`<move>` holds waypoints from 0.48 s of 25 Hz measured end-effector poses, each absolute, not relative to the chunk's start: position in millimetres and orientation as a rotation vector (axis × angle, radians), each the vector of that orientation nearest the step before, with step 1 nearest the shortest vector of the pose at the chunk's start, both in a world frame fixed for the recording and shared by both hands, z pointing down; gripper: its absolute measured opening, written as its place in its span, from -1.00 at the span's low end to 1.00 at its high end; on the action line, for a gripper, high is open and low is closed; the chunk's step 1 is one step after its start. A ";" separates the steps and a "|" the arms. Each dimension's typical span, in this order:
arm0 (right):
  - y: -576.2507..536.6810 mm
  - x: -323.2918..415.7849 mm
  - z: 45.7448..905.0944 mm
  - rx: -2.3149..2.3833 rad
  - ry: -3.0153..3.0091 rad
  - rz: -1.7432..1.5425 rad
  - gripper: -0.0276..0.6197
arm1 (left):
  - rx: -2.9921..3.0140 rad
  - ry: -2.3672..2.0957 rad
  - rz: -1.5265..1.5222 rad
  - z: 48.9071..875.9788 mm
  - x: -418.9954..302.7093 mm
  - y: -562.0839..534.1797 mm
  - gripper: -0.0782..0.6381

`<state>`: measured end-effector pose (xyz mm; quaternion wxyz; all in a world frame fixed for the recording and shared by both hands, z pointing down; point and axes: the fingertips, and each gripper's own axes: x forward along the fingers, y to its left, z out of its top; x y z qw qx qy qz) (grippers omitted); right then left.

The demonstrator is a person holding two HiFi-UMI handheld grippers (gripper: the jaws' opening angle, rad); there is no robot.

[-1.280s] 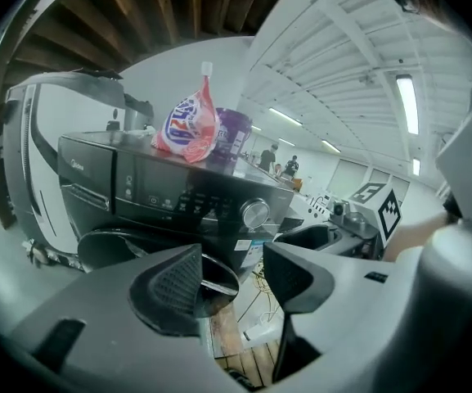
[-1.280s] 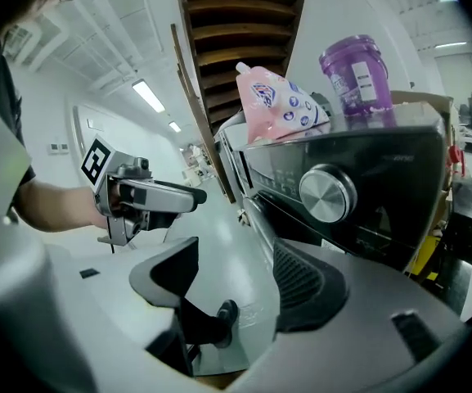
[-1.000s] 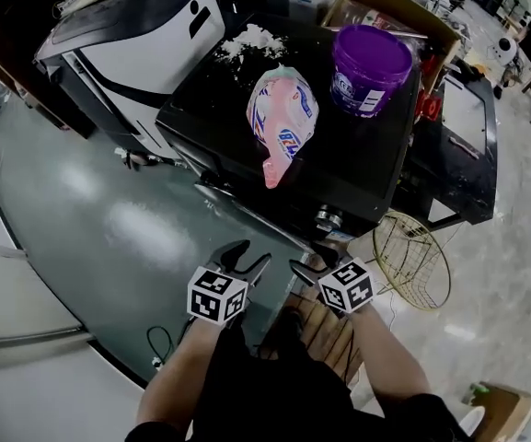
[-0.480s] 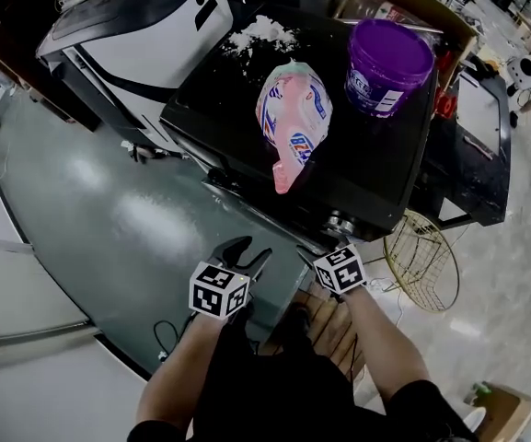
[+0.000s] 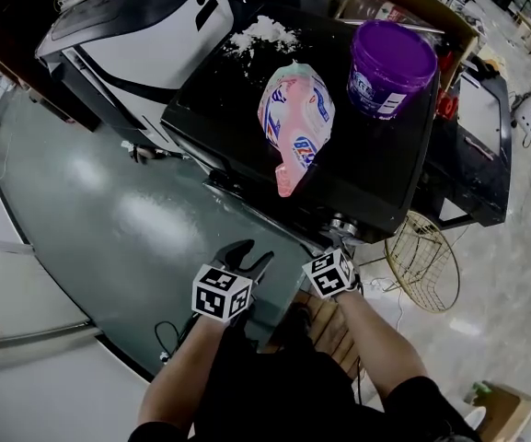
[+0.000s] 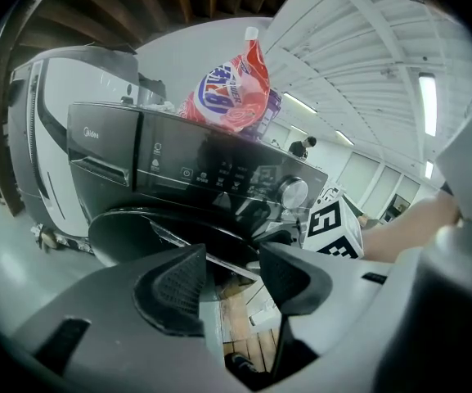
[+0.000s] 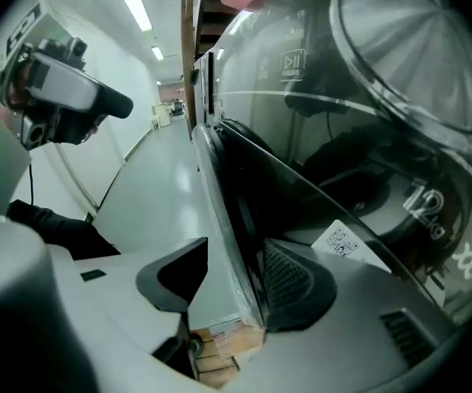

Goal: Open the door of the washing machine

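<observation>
Lower now, our right tongs [image 7: 234,278] have been closing astride the glossy black door [image 7: 237,211] rim, unclamped.
Our left tongs [image 6: 229,278] gape empty; smooth grey-green floor [image 5: 109,210] at nine o'clock.

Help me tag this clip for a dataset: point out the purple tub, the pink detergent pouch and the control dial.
purple tub [image 5: 392,55]: head view, middle of its lid.
pink detergent pouch [image 5: 297,121]: head view, its printed front.
control dial [image 6: 294,191]: left gripper view, the dial's round face.

Bottom of door [image 6: 129,228] behind left gripper [image 6: 231,262]
</observation>
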<state>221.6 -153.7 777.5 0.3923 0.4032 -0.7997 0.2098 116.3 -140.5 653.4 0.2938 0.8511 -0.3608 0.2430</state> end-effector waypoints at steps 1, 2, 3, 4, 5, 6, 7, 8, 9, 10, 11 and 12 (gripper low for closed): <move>-154.3 222.1 777.2 1.035 -2.032 0.534 -0.23 | 2.268 -0.958 0.648 653.4 116.8 -139.7 -0.17; -155.4 222.9 776.9 1.048 -2.031 0.534 -0.25 | 2.269 -0.956 0.650 653.5 117.0 -139.1 -0.17; -156.9 224.0 776.9 1.065 -2.023 0.531 -0.27 | 2.269 -0.955 0.650 653.9 116.9 -138.3 -0.17; -158.5 225.1 777.5 1.087 -2.008 0.524 -0.33 | 2.267 -0.956 0.649 654.4 116.5 -137.4 -0.17; -159.9 226.2 778.8 1.112 -1.986 0.516 -0.41 | 2.263 -0.957 0.646 655.1 115.9 -136.1 -0.17; -160.7 227.1 781.3 1.133 -1.959 0.509 -0.45 | 2.258 -0.959 0.642 656.1 115.7 -134.6 -0.17; -160.7 227.9 785.3 1.139 -1.932 0.504 -0.47 | 2.252 -0.960 0.639 657.1 115.9 -133.0 -0.18; -160.3 228.8 789.7 1.129 -1.910 0.497 -0.46 | 2.248 -0.960 0.637 657.9 116.6 -131.2 -0.18; -160.0 229.7 792.6 1.107 -1.899 0.481 -0.48 | 2.245 -0.959 0.637 658.4 117.4 -129.1 -0.18; -159.5 230.3 793.6 1.081 -1.900 0.461 -0.50 | 2.244 -0.957 0.638 658.3 117.8 -126.7 -0.18; -158.8 230.6 793.4 1.058 -1.911 0.447 -0.52 | 2.244 -0.958 0.640 658.1 117.5 -124.3 -0.18; -157.9 230.7 792.8 1.039 -1.924 0.439 -0.54 | 2.242 -0.961 0.641 657.9 116.4 -122.5 -0.18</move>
